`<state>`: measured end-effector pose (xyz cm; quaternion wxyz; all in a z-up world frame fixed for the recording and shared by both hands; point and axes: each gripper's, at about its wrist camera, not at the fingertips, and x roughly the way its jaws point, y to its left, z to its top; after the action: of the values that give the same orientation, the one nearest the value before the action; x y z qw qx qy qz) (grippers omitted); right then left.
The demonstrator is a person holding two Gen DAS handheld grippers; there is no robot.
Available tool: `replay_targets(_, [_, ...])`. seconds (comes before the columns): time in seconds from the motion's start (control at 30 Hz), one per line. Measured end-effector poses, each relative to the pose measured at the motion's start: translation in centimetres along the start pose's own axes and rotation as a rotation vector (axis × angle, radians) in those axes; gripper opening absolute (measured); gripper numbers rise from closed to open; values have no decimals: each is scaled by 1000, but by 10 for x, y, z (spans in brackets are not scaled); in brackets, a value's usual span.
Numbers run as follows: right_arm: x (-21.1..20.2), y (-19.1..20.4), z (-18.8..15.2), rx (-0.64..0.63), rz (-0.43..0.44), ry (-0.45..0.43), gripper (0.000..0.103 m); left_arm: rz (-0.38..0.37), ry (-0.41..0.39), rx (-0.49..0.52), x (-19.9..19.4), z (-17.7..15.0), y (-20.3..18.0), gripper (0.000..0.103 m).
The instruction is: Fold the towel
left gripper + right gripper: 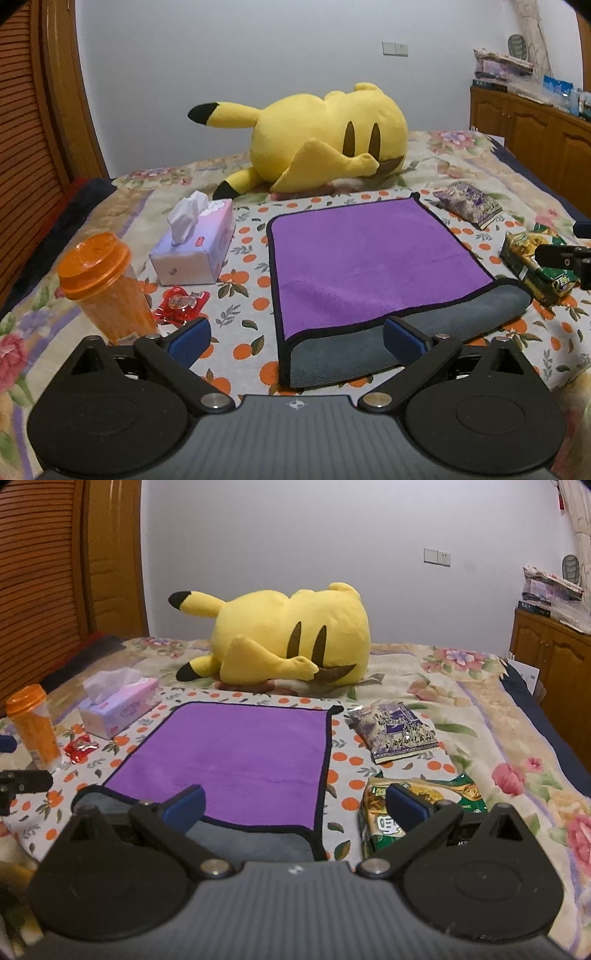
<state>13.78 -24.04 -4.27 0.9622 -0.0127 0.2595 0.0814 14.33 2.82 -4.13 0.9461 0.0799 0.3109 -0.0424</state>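
While both grippers hover with jaws spread wide and hold nothing, left gripper [295, 341] and right gripper [295, 806], the floral bedspread [480, 709] carries one purple towel [365, 258] lying flat on an orange-dotted cloth [255, 236], one yellow plush [321, 140], one tissue box [195, 251], one orange cup [107, 288] and two snack packets [395, 731].

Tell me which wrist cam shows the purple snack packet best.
Right wrist: the purple snack packet lies whole and unobstructed right of the towel, its print visible. In the left wrist view the packet is smaller, foreshortened near the towel's far right corner.
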Motion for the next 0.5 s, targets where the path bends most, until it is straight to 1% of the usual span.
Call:
replay_targets(0.03, [2, -1, 0, 1, 0, 4, 103, -8, 3, 2, 2, 0, 0, 96])
replay_targets(0.1, [5, -2, 0, 1, 2, 13, 103, -13, 8, 4, 7, 1, 1, 95])
replay_targets(0.27, [15, -3, -1, -7, 9, 40, 103, -30, 26, 5, 18, 2, 5, 88])
replay_targets(0.4, [23, -1, -3, -18, 19, 65, 103, -38, 55, 15, 31, 0, 6, 82])
replay_targets(0.5, [29, 0, -5, -28, 29, 91, 103, -52, 91, 13, 41, -2, 7, 76])
